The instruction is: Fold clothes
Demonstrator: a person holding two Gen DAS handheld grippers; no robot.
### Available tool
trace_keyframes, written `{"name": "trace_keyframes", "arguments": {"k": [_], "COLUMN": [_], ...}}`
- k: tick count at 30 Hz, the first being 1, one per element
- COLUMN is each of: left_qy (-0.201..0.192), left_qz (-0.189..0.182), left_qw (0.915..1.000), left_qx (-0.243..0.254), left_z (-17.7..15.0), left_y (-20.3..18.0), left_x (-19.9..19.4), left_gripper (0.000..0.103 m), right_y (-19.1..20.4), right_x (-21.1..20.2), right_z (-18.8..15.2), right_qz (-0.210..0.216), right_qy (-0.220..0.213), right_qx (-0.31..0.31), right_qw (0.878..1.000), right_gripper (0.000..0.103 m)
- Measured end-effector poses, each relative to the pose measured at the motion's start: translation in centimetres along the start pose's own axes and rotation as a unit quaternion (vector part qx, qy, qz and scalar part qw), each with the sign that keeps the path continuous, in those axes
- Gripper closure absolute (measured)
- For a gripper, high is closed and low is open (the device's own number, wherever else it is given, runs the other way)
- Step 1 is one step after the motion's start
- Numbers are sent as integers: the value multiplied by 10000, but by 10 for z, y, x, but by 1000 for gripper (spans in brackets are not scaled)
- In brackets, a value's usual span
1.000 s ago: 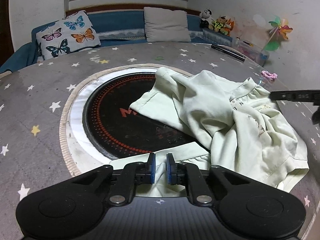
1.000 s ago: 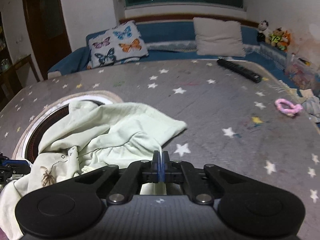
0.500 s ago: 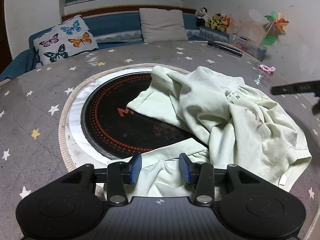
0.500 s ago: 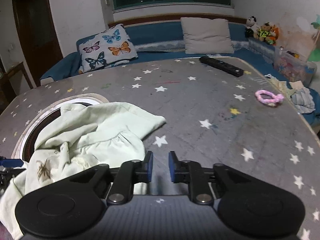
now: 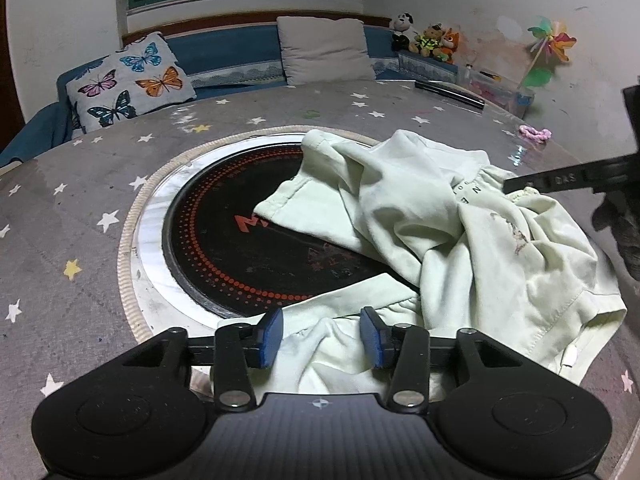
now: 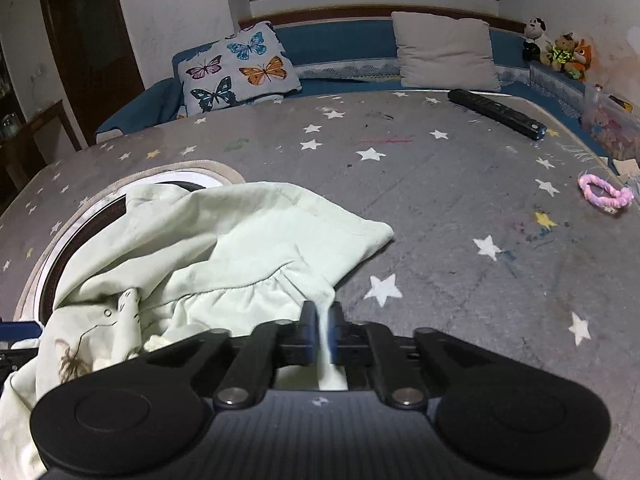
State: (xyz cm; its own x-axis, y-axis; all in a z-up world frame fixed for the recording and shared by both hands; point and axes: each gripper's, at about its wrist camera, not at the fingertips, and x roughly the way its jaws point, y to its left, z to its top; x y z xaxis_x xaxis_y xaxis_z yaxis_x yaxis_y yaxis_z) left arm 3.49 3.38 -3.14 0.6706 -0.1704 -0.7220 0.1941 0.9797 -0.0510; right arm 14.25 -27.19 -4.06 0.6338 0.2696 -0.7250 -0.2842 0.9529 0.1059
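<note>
The round star-printed grey surface (image 5: 80, 216) carries a crumpled pale-green garment (image 5: 440, 236) partly over its black disc (image 5: 224, 248). Left gripper (image 5: 320, 336) gapes wide above a hem; right gripper (image 6: 322, 330) pinches an edge (only its own view shows this).

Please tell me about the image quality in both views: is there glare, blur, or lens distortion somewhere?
Left wrist view: strong fisheye bending with dark corners; glare on the white ring around the black disc and on the table; the garment is sharp. Right wrist view: same bending; dim indoor light, dark doorway; the strip of garment pinched in the right gripper looks slightly smeared.
</note>
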Motion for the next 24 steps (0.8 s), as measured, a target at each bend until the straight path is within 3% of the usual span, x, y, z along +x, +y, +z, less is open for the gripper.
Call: {"name": "trace_keyframes", "arguments": {"k": [11,22,24], "left_qy": [-277,-295,-290], "left_qz": [-23,-121,-223], "left_qw": [9981,9977,9973], "left_qx": [-555,-599,-636], "left_z": [-7,-9,-10], "left_y": [9,9,10], "left_x": [-3,-2,-3], "left_gripper": [22,22,11], "right_y": [-13,-22,-18], "right_x": [-46,-47,-42], "right_z": [-14,-17,-14], "right_qz": [-277,-222,-205], "right_qy": [-349,-318,-316], "right_qx": [120,318,298], "right_qw": [9989,9987,9988], "right_gripper": [102,96,96]}}
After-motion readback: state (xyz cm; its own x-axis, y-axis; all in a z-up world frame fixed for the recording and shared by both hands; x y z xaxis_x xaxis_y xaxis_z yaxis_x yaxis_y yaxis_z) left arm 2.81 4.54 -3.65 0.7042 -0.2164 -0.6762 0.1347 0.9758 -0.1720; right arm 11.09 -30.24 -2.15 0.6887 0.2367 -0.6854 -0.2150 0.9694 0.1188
